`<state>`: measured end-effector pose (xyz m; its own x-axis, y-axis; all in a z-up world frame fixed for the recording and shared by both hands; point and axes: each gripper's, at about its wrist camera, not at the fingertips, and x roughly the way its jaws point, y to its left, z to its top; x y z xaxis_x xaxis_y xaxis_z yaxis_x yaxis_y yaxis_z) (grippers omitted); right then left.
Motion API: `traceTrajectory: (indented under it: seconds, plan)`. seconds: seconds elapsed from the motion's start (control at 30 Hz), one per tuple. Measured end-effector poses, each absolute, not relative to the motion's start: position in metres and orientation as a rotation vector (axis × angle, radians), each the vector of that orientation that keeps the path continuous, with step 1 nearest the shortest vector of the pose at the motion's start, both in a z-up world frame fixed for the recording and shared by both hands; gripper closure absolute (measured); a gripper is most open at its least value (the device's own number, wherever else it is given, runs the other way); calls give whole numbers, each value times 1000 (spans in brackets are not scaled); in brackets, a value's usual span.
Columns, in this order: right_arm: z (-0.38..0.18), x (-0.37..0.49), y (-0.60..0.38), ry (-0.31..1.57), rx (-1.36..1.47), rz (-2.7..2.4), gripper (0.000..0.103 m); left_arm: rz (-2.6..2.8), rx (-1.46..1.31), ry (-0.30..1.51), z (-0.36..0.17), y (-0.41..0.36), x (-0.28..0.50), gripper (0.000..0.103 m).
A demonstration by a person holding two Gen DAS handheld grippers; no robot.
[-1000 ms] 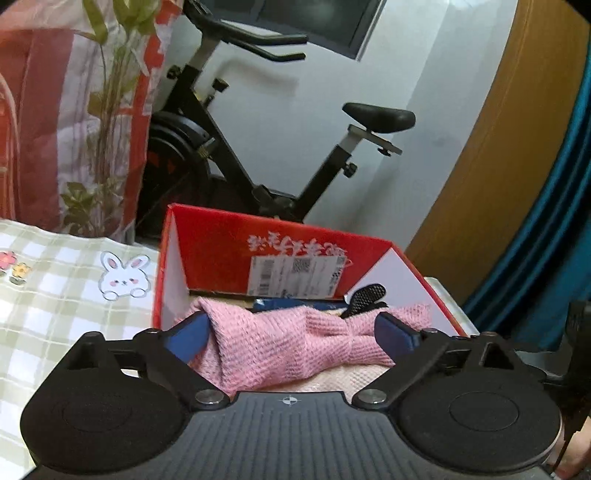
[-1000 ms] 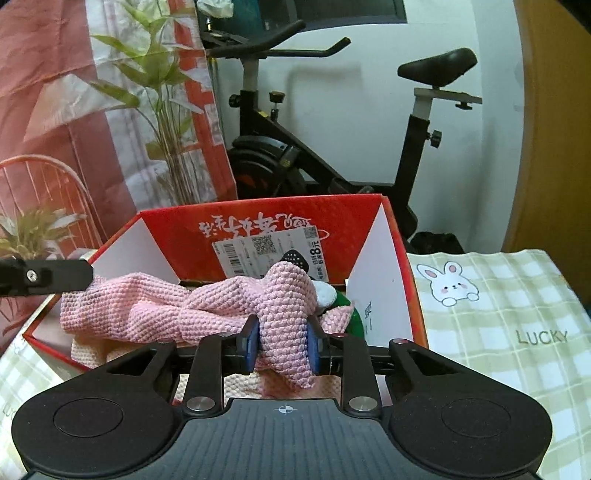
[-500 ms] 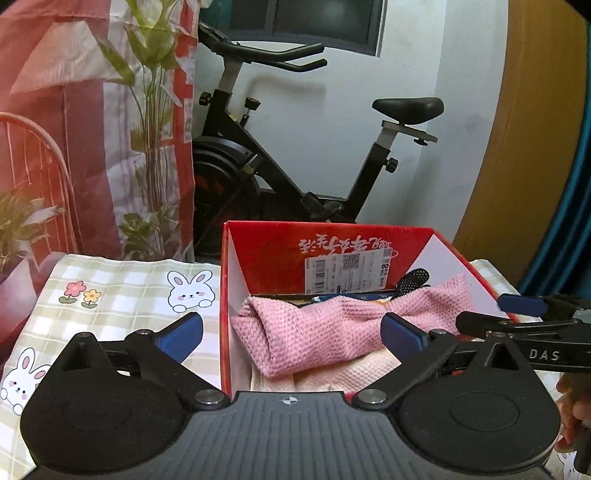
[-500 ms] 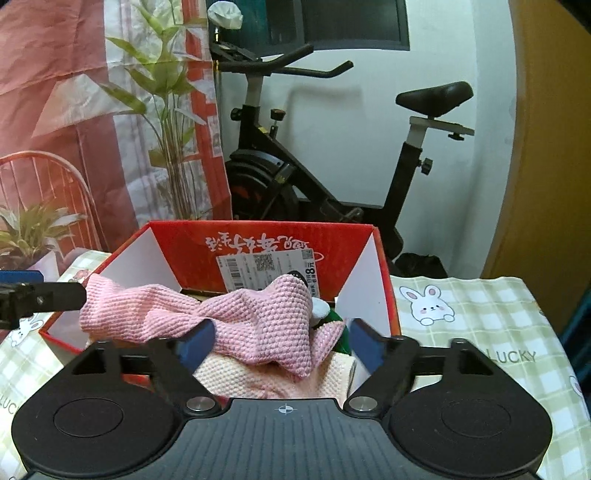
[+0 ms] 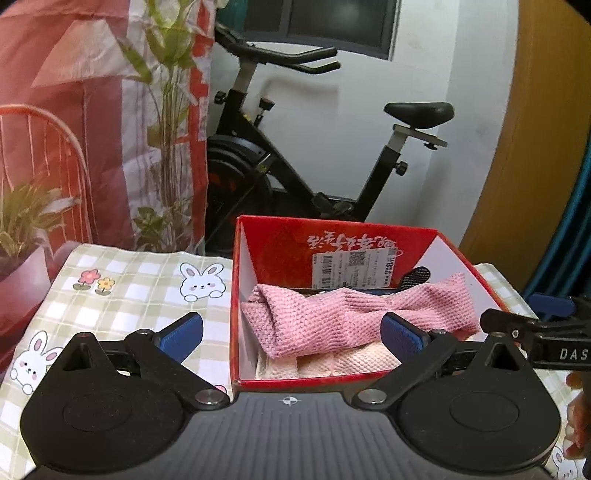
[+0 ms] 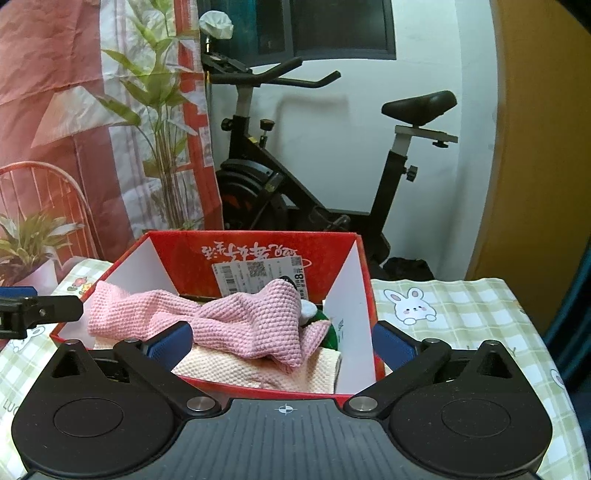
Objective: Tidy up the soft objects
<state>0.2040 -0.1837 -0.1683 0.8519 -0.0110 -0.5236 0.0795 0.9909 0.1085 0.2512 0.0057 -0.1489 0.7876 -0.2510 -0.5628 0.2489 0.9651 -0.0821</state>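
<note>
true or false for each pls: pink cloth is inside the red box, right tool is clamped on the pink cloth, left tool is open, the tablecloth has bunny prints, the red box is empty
1. The pink cloth lies inside the red box: true.
2. The right tool is clamped on the pink cloth: false; its jaws have just been opening and stand wide, pads off the cloth.
3. The left tool is open: true.
4. The tablecloth has bunny prints: true.
5. The red box is empty: false; it holds the pink cloth, a peach cloth and more.

- A black exercise bike (image 6: 314,177) stands before the white wall (image 6: 332,122).
- A dark window (image 6: 332,29) is above it.
- Left: red curtain (image 6: 55,110) and plant (image 6: 159,110) (green leaves).
- Right: wooden panel (image 6: 535,147).
</note>
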Motion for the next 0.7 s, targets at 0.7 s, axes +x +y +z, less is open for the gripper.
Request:
traceTrajectory:
  seconds: [0.7]
  plan:
    - [-74, 113, -182, 365, 124, -78, 0, -250, 63, 442, -54, 1, 154, 0]
